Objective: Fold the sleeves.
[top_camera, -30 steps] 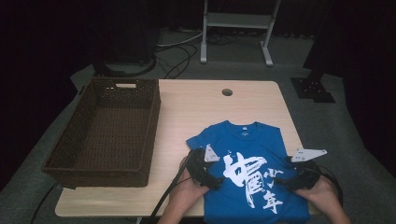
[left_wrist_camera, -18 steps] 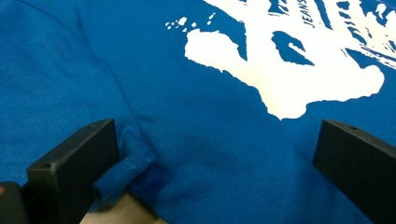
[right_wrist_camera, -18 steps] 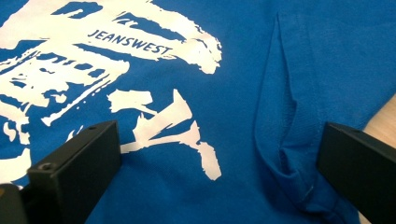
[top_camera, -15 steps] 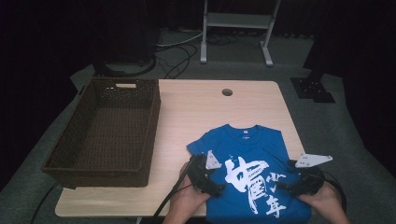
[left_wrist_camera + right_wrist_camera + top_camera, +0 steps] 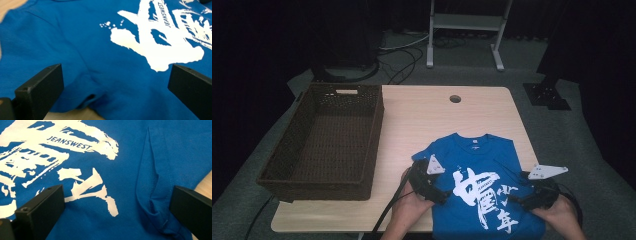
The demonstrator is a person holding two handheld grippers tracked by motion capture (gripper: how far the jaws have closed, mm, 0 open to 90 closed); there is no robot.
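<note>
Hand-held grippers nearer; blue T-shirt flat, white-printed.

Both grippers are chunky black units, the left gripper and the right gripper each topped by a pale grey three-cornered plate dotted with small dark holes, the left plate at about twelve o'clock on its body, the right plate up at one o'clock. Black cables trail off toward six o'clock from the left one and curl round at three o'clock by the right. Up close, the jaws are matte black rectangular blocks, each with a tiny screw hole near its top edge; both forearms are bare, no sleeves.
</note>
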